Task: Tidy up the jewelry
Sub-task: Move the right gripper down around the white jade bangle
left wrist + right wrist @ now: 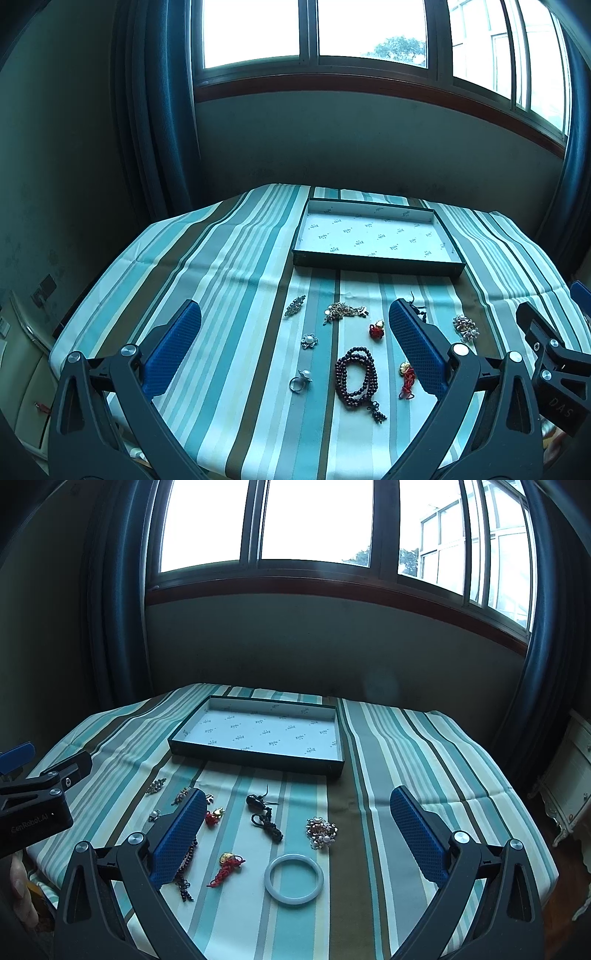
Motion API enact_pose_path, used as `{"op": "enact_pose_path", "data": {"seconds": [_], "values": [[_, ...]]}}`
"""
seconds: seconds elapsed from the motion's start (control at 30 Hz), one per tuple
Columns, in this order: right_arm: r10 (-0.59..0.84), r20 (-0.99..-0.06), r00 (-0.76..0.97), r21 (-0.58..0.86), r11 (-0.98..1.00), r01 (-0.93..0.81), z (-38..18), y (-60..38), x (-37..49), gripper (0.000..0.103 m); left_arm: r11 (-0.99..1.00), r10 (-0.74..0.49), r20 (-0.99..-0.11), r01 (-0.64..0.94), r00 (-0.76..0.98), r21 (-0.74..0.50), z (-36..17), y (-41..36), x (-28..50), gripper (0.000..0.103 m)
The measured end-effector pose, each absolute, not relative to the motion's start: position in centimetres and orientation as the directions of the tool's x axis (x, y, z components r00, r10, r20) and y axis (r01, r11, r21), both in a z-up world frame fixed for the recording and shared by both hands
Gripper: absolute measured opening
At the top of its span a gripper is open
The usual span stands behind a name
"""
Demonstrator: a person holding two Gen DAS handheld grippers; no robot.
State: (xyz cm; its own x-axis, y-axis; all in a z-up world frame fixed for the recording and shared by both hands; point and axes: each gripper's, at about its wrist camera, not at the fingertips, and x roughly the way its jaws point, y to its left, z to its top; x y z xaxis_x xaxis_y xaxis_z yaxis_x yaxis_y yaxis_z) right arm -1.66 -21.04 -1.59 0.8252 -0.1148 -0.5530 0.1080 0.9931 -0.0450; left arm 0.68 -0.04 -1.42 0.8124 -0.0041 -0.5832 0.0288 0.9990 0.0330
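Observation:
Loose jewelry lies on the striped tablecloth (229,280) in front of a shallow dark tray (373,264) with a white printed lining, which holds nothing. My left gripper (293,314) is open above a dark bead bracelet (356,376), a pearl ring (300,381), a pearl flower brooch (309,340), a red charm (376,329) and a gold chain cluster (341,311). My right gripper (297,805) is open over a pale jade bangle (294,880), a black knotted cord pendant (264,821), a pearl cluster brooch (322,832) and a red tassel charm (227,868).
The tray (255,756) sits at the far middle of the table. A wall under a wide window (314,33) and dark curtains (155,110) stand behind it. A white cabinet (570,775) is off the table's right side. A person's hand (22,893) shows at the lower left.

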Motion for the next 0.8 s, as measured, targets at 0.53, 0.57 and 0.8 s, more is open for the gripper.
{"op": "enact_pose_path", "data": {"seconds": [0.53,0.57,0.8], "values": [[-0.034,-0.781,0.624,0.009,0.998,0.065,-11.6,-23.1,2.6,0.098,0.997,0.040,-0.790,0.025,0.612,0.070,-11.8,2.2,6.3,0.101],[-0.029,-0.786,0.617,0.012,0.998,0.062,-11.9,-23.1,2.8,0.097,0.997,0.038,-0.793,0.030,0.608,0.071,-12.0,2.2,6.4,0.101],[-0.008,-0.836,0.549,0.024,0.998,0.051,-14.1,-23.2,3.8,0.058,0.996,0.035,-0.809,0.047,0.587,0.077,-12.9,1.8,7.2,0.101]]}}
